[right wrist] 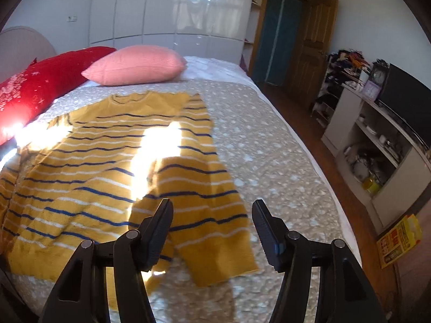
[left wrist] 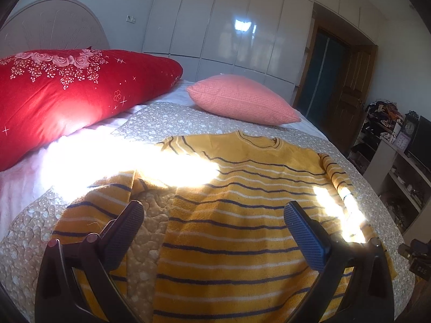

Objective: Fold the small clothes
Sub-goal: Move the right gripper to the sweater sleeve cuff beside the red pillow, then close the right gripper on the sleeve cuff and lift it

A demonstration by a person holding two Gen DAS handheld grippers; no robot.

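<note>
Home bedroom: bed point(right wrist: 269, 140), pillows point(right wrist: 134, 66), wardrobe point(right wrist: 172, 8)

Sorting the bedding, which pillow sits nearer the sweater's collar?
The pink pillow, plain and just beyond the collar; the red pillow lies off to the side.

1. Bedroom. Bed point(right wrist: 269, 145) with beige speckled quilt, arched pale headboard point(left wrist: 54, 24).
2. Red floral pillow point(left wrist: 67, 91), pink pillow point(right wrist: 137, 64) at the head end.
3. Glossy white wardrobe point(left wrist: 229, 27) along the far wall; wooden door point(right wrist: 312, 45) beside it.
4. Open white shelving point(right wrist: 377, 145), cluttered; clock point(right wrist: 378, 76), dark screen point(right wrist: 406, 110) on top.
5. Brown wood floor point(right wrist: 309, 134). Hard sunlight patches across the bed.
</note>
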